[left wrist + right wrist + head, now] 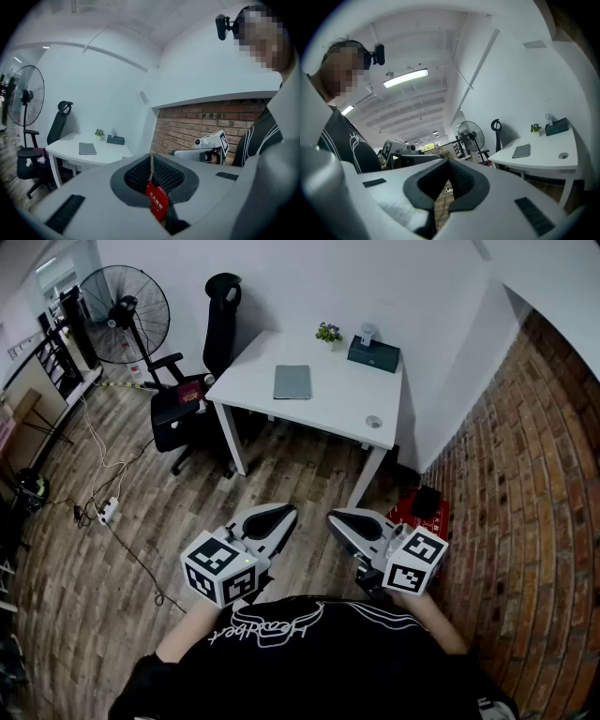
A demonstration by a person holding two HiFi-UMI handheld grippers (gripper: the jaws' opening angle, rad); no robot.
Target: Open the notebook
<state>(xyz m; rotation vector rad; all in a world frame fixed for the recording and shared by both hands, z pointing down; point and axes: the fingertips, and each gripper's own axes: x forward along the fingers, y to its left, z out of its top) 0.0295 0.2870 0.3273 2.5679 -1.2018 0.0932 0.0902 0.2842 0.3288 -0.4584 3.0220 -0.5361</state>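
Black T-shirt (319,667), mine, white script print across the chest; I cannot read it.

Head view: my left gripper (278,515) and right gripper (339,521), both pairs of jaws pressed together on nothing. Closed flat grey notebook (292,382) lies mid-top on the white rectangular table (253,395), well apart from both.

Left gripper view: red box (157,201) showing behind the jaws, white Chinese characters, too small to read.

Right gripper view: notebook far off.

Advice: step up to the table, part one pair, catch only the cover's free edge, and steady the book with the other.
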